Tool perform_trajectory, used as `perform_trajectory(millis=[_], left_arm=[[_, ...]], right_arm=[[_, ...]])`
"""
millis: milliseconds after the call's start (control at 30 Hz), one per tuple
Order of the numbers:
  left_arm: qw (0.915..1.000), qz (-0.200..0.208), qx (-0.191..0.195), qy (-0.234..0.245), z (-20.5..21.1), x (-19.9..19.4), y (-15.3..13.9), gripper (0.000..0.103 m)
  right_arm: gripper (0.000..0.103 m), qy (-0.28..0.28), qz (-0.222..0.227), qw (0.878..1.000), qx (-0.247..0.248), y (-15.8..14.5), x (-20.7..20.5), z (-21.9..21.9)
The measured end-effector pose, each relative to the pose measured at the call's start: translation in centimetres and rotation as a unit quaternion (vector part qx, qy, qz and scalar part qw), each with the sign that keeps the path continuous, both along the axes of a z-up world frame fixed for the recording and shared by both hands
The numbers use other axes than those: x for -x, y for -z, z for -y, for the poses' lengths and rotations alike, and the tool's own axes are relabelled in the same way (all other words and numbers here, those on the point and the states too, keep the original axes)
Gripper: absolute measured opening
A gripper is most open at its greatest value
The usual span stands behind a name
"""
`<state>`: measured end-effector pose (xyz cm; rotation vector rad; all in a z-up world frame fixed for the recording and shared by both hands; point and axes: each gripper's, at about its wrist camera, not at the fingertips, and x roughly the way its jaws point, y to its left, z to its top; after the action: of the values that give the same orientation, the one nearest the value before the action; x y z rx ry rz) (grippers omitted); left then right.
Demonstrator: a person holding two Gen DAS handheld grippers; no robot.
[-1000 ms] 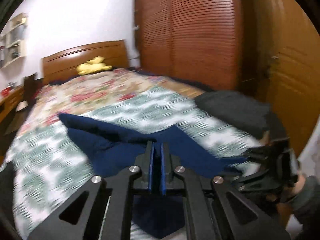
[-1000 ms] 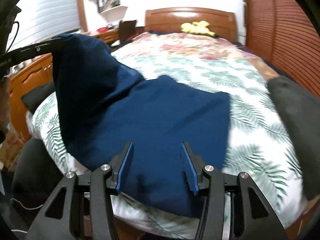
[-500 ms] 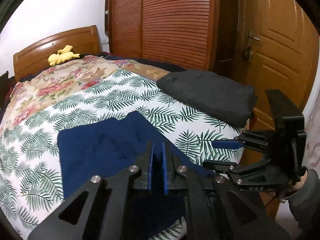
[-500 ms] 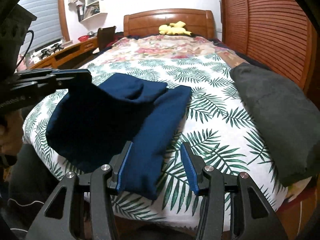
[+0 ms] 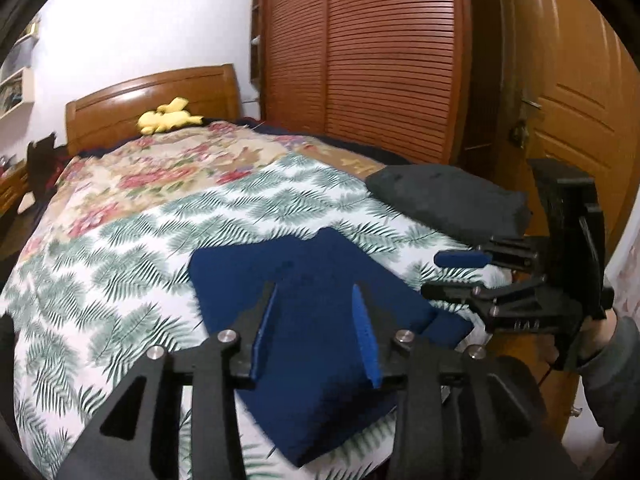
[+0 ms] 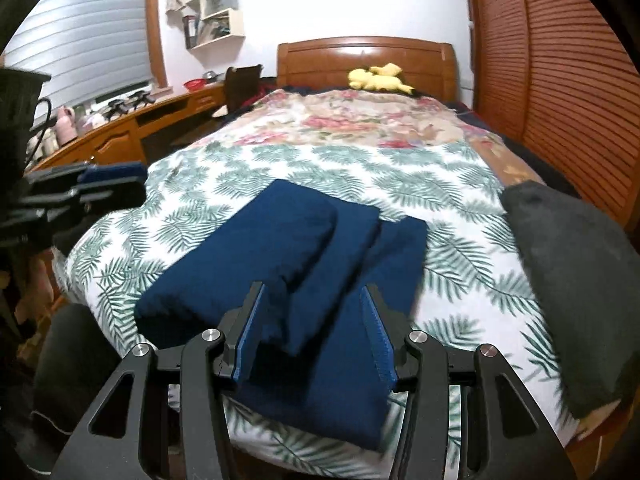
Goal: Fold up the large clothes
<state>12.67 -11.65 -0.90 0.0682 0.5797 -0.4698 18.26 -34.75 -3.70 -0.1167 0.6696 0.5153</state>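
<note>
A navy blue garment (image 5: 312,280) lies folded in layers near the foot of the bed; it also shows in the right wrist view (image 6: 304,256). My left gripper (image 5: 316,332) is open and empty, just above the garment's near part. My right gripper (image 6: 316,332) is open and empty over the garment's near edge. The right gripper also shows at the right of the left wrist view (image 5: 460,276), beside the garment. The left gripper shows at the left edge of the right wrist view (image 6: 108,184).
The bed has a palm-leaf cover (image 6: 452,200) and a floral quilt (image 6: 360,120) further back. A folded dark grey garment (image 6: 572,288) lies on the right side of the bed (image 5: 448,196). A yellow plush toy (image 6: 378,76) sits by the headboard. A desk (image 6: 120,136) stands left, a wardrobe (image 5: 380,60) right.
My left gripper has opened and let go of the navy garment, which now lies folded on the bed. Both grippers have drawn back a little towards the foot of the bed.
</note>
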Motion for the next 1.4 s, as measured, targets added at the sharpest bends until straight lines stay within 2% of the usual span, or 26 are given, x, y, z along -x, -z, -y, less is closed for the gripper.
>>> perform_trajectory(millis=[167, 333, 600, 733, 767, 833, 933, 1033, 1267, 1400], left_arm=[[0.9995, -0.009, -0.008, -0.029, -3.1, 0.5, 1.8, 0.037], [0.9985, -0.016, -0.001, -0.052, -6.3, 1.0, 3.1, 0.037], [0.9961, -0.015, 0.006, -0.087, -9.8, 2.2, 4.1, 0.038], [0.9949, -0.013, 0.012, -0.099, -11.1, 2.4, 4.1, 0.038], [0.9947, -0.012, 0.014, -0.101, -11.3, 2.5, 4.1, 0.038], [0.9944, -0.011, 0.016, -0.104, -11.6, 2.5, 4.1, 0.038], [0.9942, -0.008, 0.019, -0.106, -12.0, 2.6, 4.0, 0.038], [0.9940, -0.008, 0.022, -0.107, -12.1, 2.5, 3.9, 0.038], [0.9948, -0.010, 0.020, -0.099, -11.2, 2.1, 3.9, 0.039], [0.9956, -0.011, 0.018, -0.091, -10.5, 1.9, 4.0, 0.039]], right_arm=[[0.049, -0.023, -0.021, 1.000, 0.003, 1.4, -0.9, -3.4], [0.049, -0.028, -0.047, 0.998, 0.023, 3.5, -1.8, -5.9], [0.053, -0.016, -0.098, 0.995, 0.025, 6.3, -3.0, -6.0], [0.053, -0.017, -0.104, 0.994, 0.017, 6.5, -2.8, -5.7], [0.050, -0.017, -0.105, 0.994, 0.018, 6.5, -2.6, -5.6], [0.024, -0.022, -0.106, 0.994, 0.017, 6.3, -2.4, -5.6], [0.011, -0.024, -0.094, 0.995, 0.014, 5.8, -1.6, -5.4], [0.007, -0.025, -0.065, 0.998, 0.009, 4.3, -0.8, -5.4], [0.005, -0.012, 0.024, 1.000, -0.005, -1.7, 1.0, -4.5], [0.005, 0.014, 0.039, 0.999, -0.003, -3.1, 1.6, -2.1]])
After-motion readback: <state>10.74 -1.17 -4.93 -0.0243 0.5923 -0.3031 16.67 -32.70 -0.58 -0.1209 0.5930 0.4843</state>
